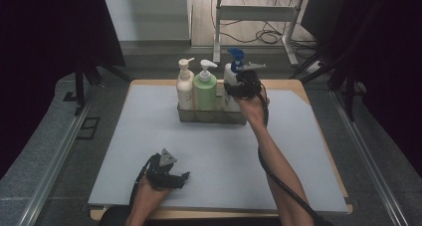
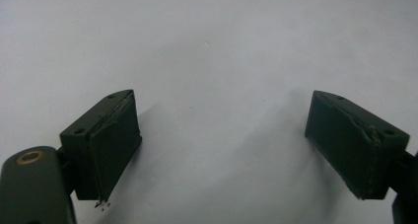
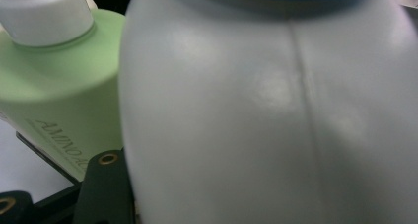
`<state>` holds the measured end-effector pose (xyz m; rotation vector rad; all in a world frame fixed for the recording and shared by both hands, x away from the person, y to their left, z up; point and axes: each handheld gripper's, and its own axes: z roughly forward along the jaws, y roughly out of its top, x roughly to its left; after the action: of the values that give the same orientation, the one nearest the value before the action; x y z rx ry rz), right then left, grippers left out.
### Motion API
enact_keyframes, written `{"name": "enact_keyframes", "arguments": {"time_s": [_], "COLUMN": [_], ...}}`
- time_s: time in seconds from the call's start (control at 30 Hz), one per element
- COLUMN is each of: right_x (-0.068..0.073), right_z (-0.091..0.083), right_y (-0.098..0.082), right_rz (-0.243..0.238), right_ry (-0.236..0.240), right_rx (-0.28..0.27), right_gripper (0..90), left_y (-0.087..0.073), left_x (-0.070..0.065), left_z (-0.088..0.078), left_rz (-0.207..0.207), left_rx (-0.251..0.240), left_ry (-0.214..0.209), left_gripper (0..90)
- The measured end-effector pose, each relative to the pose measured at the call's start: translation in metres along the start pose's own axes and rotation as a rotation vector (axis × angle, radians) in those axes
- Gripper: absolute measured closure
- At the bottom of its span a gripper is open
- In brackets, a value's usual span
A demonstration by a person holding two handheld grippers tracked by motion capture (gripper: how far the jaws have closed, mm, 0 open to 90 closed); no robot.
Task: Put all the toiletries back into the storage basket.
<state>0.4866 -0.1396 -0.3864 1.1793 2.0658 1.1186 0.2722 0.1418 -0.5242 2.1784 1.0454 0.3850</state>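
Note:
A white bottle (image 1: 229, 80) with a blue pump head stands at the right end of a clear bin (image 1: 211, 116) at the back of the table. My right gripper (image 1: 242, 88) is shut on its body from the near side. In the right gripper view the white bottle (image 3: 276, 115) sits right against the camera, with one black jaw pressed to its left flank. A green pump bottle (image 1: 204, 89) (image 3: 64, 95) stands beside it and a cream pump bottle (image 1: 185, 86) at the bin's left end. My left gripper (image 1: 181, 180) (image 2: 222, 150) rests open on the mat near the front edge, nothing between its jaws.
A pale grey mat (image 1: 214, 156) covers the wooden table. Beyond the far edge stand a white desk frame (image 1: 259, 17) and loose cables on the floor. Dark curtains hang at both sides, and metal rails run along the table's left and right.

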Motion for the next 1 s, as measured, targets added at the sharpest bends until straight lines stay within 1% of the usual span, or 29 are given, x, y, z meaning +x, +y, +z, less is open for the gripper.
{"name": "enact_keyframes", "arguments": {"time_s": [0.47, 0.77, 0.8, 0.83, 0.93, 1.0], "right_x": [0.002, 0.001, 0.0, 0.0, -0.001, -0.003], "right_z": [0.01, 0.014, 0.013, 0.013, 0.013, 0.013], "right_y": [-0.013, -0.02, -0.02, -0.02, -0.02, -0.019], "right_rz": [-0.019, -0.006, 0.0, 0.0, -0.005, 0.003], "right_ry": [-0.015, -0.013, -0.007, -0.007, 0.014, 0.024], "right_rx": [0.029, 0.033, 0.036, 0.036, 0.044, 0.048], "right_gripper": [37.9, 37.7, 37.5, 37.5, 36.9, 36.3], "left_y": [0.0, 0.0, 0.0, 0.0, 0.0, 0.0], "left_x": [0.0, 0.0, 0.0, 0.0, 0.0, 0.0], "left_z": [0.0, 0.0, 0.0, 0.0, 0.0, 0.0], "left_rz": [0.0, 0.0, 0.0, 0.0, 0.0, 0.0], "left_rx": [0.0, 0.0, 0.0, 0.0, 0.0, 0.0], "left_ry": [0.0, 0.0, 0.0, 0.0, 0.0, 0.0], "left_gripper": [12.9, 12.9, 12.9, 12.9, 12.9, 12.9]}}
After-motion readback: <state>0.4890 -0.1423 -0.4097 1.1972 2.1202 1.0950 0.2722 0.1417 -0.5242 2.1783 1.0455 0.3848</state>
